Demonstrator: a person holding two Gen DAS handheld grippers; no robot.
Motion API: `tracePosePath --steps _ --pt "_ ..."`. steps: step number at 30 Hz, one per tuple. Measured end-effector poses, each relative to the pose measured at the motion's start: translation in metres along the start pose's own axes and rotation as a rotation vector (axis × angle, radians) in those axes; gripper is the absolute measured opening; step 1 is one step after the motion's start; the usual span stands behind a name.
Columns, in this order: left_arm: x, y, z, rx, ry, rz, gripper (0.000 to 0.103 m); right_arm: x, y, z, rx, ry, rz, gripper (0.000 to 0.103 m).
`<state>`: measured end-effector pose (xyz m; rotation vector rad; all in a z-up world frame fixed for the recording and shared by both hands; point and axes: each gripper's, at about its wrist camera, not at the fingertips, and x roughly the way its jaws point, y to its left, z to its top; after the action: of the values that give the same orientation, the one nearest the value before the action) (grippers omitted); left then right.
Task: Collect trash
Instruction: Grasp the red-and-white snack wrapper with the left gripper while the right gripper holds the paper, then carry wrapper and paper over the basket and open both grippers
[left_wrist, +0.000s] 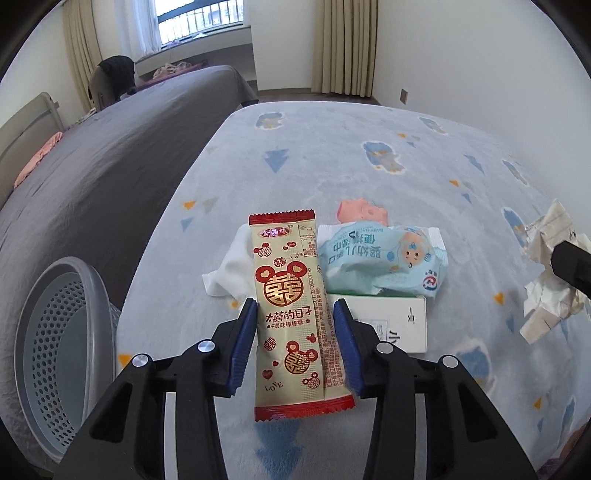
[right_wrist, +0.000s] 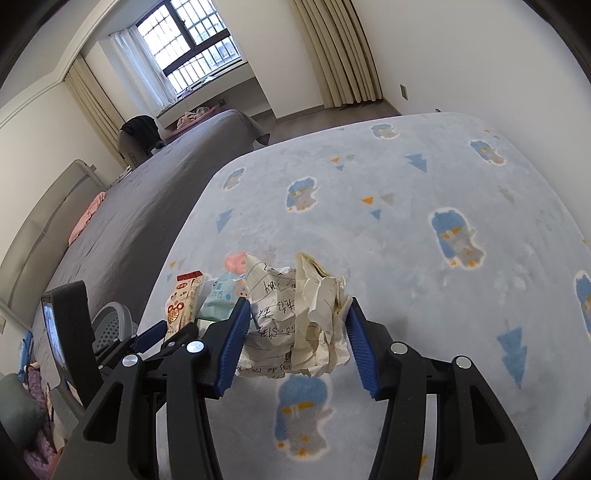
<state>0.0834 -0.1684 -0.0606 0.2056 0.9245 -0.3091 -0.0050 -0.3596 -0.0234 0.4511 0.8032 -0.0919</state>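
Step in hand: grasping, 2 pieces at once. Left gripper narrowed around gold-red snack wrapper, pads at its edges; firm pinch not certain. Right gripper clamped on crumpled paper. Wipes pack at 1 o'clock of wrapper, white box at 3, tissue at 10, all on blue blanket. Basket at 9. Next, likely: confirm pinch, lift, carry to basket.

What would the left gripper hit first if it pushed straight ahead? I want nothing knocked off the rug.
The left gripper already straddles the red-and-gold snack wrapper; beyond that, probably the blue wet-wipes pack or white tissue, though depth is unclear.
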Motion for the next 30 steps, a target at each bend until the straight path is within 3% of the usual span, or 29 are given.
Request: tracePosePath --steps 9,16,23,30 --pt "-0.028 0.018 -0.013 -0.017 -0.023 -0.027 0.035 0.003 0.011 0.0 -0.019 0.004 0.006 0.051" --pt "-0.061 0.053 -0.026 -0.057 -0.078 -0.013 0.035 0.005 0.034 -0.004 -0.072 0.002 -0.007 0.051" --pt "-0.087 0.102 -0.032 -0.108 -0.126 0.027 0.035 0.016 0.072 -0.008 -0.112 0.01 0.015 0.051" --pt "-0.102 0.15 -0.035 -0.153 -0.155 0.073 0.035 0.029 0.137 -0.012 -0.168 0.012 0.082 0.051"
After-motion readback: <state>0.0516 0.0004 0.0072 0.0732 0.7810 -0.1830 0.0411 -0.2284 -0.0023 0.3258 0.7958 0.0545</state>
